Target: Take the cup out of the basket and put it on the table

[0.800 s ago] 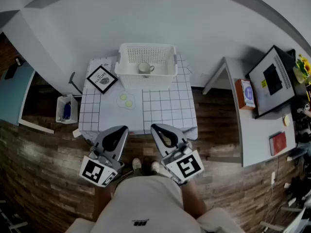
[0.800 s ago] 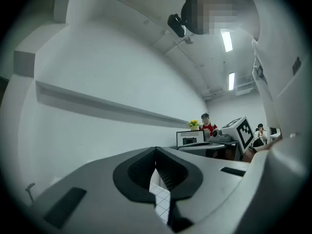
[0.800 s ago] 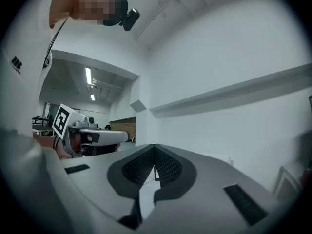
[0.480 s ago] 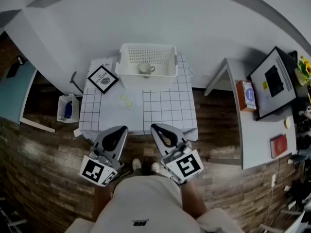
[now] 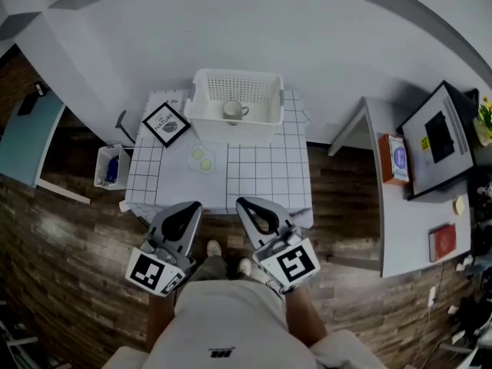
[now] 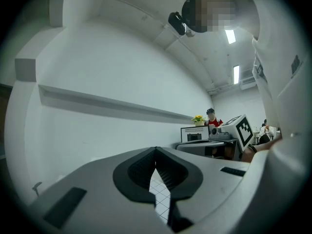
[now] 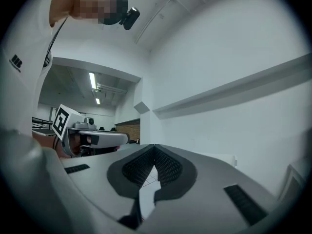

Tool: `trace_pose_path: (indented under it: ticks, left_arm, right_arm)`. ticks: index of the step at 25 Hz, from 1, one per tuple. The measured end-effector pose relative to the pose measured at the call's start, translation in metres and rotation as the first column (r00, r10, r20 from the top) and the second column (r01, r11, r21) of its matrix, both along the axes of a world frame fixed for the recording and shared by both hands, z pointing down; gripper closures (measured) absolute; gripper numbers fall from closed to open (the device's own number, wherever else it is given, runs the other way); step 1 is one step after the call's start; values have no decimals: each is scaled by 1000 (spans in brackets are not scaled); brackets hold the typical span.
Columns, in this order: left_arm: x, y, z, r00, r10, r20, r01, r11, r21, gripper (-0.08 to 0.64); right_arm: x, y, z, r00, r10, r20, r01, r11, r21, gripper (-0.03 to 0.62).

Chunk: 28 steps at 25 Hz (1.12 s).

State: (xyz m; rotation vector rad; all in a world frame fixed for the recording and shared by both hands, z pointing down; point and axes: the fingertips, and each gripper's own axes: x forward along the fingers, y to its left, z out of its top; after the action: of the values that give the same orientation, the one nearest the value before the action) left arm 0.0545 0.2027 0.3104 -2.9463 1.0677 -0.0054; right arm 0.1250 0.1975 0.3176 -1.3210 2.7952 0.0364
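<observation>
A white cup (image 5: 233, 111) with a handle stands inside the white lattice basket (image 5: 201, 114) at the far edge of the table (image 5: 261, 171), which has a grid-patterned cloth. My left gripper (image 5: 195, 204) and right gripper (image 5: 242, 202) hover side by side just short of the table's near edge, close to the person's body and far from the basket. Both are shut with nothing between the jaws. In the left gripper view the left gripper (image 6: 156, 155) has its dark pads together, and in the right gripper view the right gripper (image 7: 155, 152) does too. The cup shows in neither gripper view.
A black-framed picture (image 5: 165, 124) lies on the table's far left corner. A small dish with two pale round pieces (image 5: 201, 159) sits in front of the basket. A bin (image 5: 111, 167) stands on the floor to the left. A desk with a monitor (image 5: 441, 134) stands to the right.
The head view has drifted slightly, so the table sits a little further right in the picture. Both grippers keep their place and stay shut.
</observation>
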Motion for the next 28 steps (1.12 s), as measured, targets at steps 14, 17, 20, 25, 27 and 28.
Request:
trace_pose_path:
  ticks: [14, 17, 20, 25, 27, 28]
  left_arm:
    - [-17, -89, 7, 998, 63, -16, -63, 998, 2, 555]
    - [-27, -114, 13, 997, 81, -19, -81, 997, -3, 555]
    - [-36, -138, 17, 995, 99, -23, -99, 995, -11, 555]
    - [-48, -174, 13, 991, 126, -41, -127, 992, -20, 555]
    - [-53, -186, 13, 990, 138, -43, -139, 990, -23, 555]
    - [-55, -192, 13, 989, 142, -44, -143, 989, -25, 555]
  right_arm:
    - [-20, -86, 6, 998, 53, -32, -53, 999, -1, 579]
    - [-28, -109, 8, 997, 71, -42, -71, 997, -7, 580]
    - [-37, -131, 10, 995, 88, -51, -89, 996, -16, 579]
    - [-53, -163, 14, 991, 117, -69, -120, 992, -31, 578]
    - [-57, -173, 13, 989, 130, -74, -133, 991, -34, 578]
    - [-59, -178, 13, 988, 137, -74, -140, 990, -35, 578]
